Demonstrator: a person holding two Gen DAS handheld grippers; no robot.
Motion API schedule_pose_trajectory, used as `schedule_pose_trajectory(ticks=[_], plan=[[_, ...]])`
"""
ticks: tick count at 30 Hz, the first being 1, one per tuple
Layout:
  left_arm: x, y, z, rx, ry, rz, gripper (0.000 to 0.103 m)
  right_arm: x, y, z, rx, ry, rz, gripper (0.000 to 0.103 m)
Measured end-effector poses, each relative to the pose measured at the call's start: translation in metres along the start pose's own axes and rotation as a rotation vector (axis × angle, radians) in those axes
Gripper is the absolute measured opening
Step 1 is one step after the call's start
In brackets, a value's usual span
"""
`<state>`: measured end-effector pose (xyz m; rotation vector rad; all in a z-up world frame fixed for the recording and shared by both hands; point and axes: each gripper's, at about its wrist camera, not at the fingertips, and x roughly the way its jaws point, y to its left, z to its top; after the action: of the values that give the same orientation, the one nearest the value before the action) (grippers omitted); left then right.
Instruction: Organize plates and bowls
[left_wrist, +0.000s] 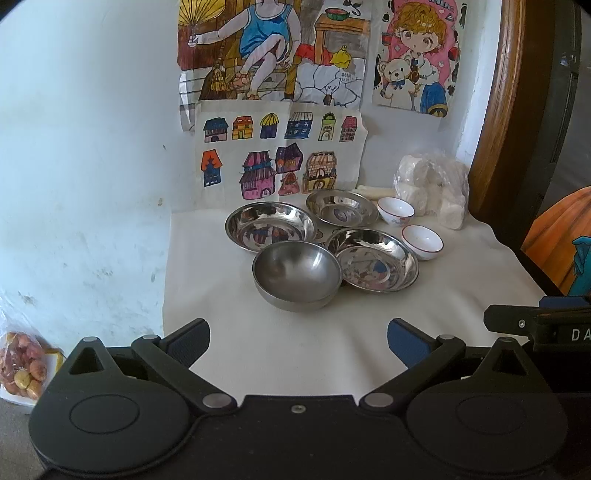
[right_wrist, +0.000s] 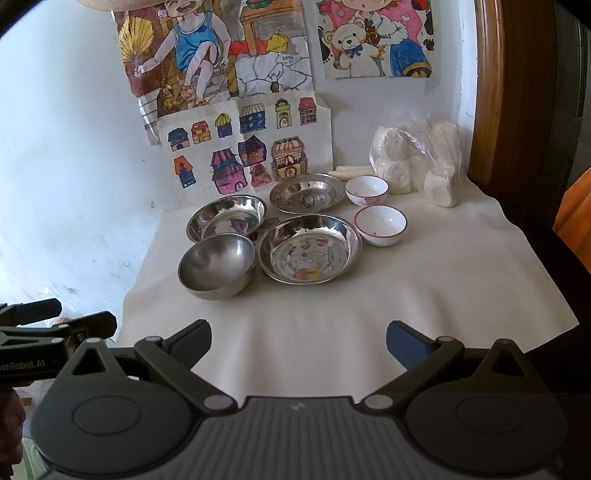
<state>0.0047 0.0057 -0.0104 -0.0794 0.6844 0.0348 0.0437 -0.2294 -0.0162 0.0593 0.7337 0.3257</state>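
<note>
On a white cloth stand a deep steel bowl (left_wrist: 296, 275) (right_wrist: 217, 266), three shallow steel plates (left_wrist: 270, 225) (left_wrist: 341, 208) (left_wrist: 373, 259) (right_wrist: 309, 248) and two small white ceramic bowls with red rims (left_wrist: 395, 210) (left_wrist: 422, 242) (right_wrist: 380, 224) (right_wrist: 366, 190). My left gripper (left_wrist: 298, 341) is open and empty, low over the near cloth in front of the steel bowl. My right gripper (right_wrist: 298, 341) is open and empty, near the cloth's front edge, in front of the dishes.
A plastic bag of white rolls (left_wrist: 434, 186) (right_wrist: 419, 160) sits at the back right by a wooden frame (left_wrist: 495, 110). Children's drawings (left_wrist: 280, 155) hang on the white wall behind. A bag of onions (left_wrist: 22, 365) lies left of the table.
</note>
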Motion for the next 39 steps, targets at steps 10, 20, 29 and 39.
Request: schedule_pose_trajectory(ticks=[10, 20, 29, 39], plan=[[0.002, -0.001, -0.001, -0.001, 0.003, 0.0, 0.102, 0.003, -0.001, 0.003, 0.002, 0.006, -0.004, 0.103], [0.004, 0.0, -0.001, -0.001, 0.005, 0.001, 0.102, 0.005, -0.002, 0.003, 0.0, 0.007, -0.005, 0.103], [0.011, -0.001, 0.001, -0.008, 0.023, 0.006, 0.102, 0.013, 0.0, 0.006, -0.012, 0.017, 0.0, 0.103], [0.02, -0.009, 0.007, -0.007, 0.051, 0.015, 0.102, 0.023, -0.009, 0.011, -0.007, 0.034, 0.01, 0.103]])
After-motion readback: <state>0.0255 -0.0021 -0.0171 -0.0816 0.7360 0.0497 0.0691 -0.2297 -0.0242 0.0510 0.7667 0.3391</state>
